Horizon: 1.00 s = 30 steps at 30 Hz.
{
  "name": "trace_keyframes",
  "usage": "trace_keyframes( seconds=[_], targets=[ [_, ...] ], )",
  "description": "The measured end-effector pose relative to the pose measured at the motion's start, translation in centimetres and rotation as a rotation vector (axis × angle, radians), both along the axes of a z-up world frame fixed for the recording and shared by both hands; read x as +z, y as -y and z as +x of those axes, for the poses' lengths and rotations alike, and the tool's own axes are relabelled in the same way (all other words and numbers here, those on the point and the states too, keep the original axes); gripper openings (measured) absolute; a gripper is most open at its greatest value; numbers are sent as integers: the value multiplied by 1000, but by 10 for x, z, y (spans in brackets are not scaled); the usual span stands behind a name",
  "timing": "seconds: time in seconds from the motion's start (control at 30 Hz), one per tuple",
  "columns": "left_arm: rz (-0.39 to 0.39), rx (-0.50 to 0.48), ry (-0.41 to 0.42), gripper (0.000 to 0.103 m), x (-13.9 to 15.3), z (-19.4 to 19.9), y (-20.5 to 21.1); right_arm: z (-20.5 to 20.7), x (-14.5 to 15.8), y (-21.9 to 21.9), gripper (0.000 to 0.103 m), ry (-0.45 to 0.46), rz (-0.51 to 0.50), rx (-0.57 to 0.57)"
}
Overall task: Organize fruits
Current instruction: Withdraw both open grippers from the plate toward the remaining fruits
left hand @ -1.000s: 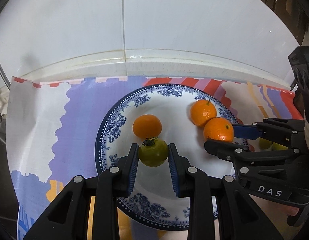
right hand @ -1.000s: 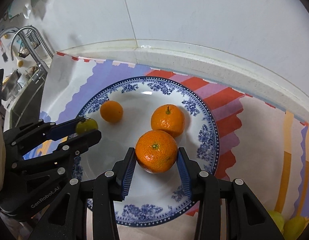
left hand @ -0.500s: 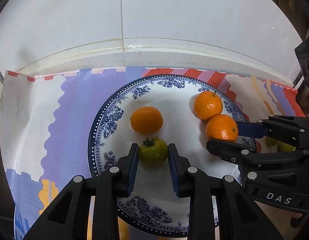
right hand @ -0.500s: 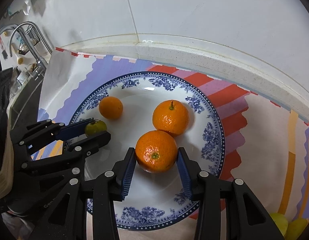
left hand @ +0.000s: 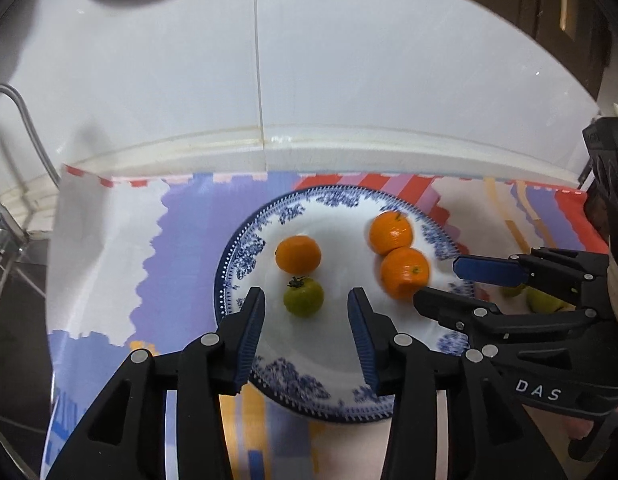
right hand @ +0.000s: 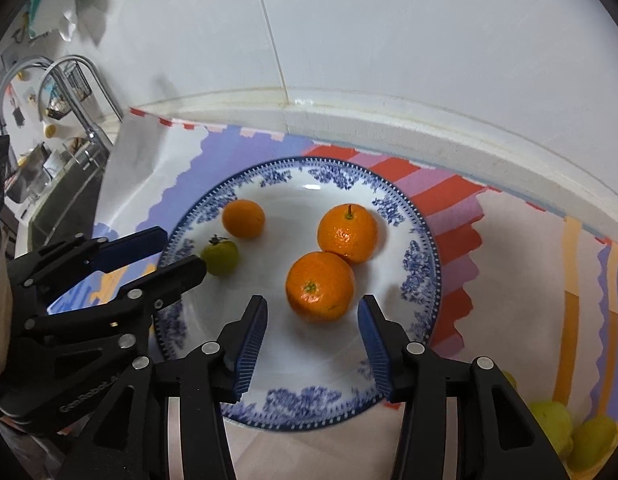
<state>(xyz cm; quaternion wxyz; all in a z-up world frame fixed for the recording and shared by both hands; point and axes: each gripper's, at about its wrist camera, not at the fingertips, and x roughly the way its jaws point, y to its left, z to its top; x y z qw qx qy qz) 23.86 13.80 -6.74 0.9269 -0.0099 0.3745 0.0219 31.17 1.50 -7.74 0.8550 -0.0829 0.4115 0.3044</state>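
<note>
Now both claws gape, released: left claw off green fruit, right claw off orange; next, fetch remaining fruit.

Both wrist views look steeply down and forward toward the far wall from close above. Left wrist sits left of the plate, right wrist right. Both share the plate, its fruit, the patterned cloth; each catches the other gripper.

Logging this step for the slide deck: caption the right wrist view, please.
Open right gripper behind a released orange mandarin on the blue-and-white patterned plate.
</note>
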Motion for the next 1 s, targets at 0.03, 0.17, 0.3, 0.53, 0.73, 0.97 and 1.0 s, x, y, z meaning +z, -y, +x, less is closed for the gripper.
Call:
trace_keyframes(
  seconds=[0.03, 0.17, 0.3, 0.53, 0.73, 0.97, 1.0],
  targets=[
    [8, 0, 11, 43, 5, -6, 3, -4, 4, 3, 48, 11, 6, -4],
    [17, -20, 46, 44, 20, -24, 13, -26, 20, 20, 48, 81, 8, -28],
    [10, -52, 77, 46, 31, -38, 28, -45, 30, 37, 48, 120, 17, -59],
    [0, -115, 132, 54, 48, -58, 60, -77, 43, 72, 48, 148, 25, -110],
    [23, -148, 163, 59, 58, -75, 87, -95, 49, 105, 50, 164, 27, -147],
    [26, -191, 166, 65, 60, -90, 114, -117, 53, 145, 54, 197, 15, -212],
    [25, -197, 163, 65, 59, -92, 118, -120, 53, 150, 54, 197, 12, -219]
  ],
)
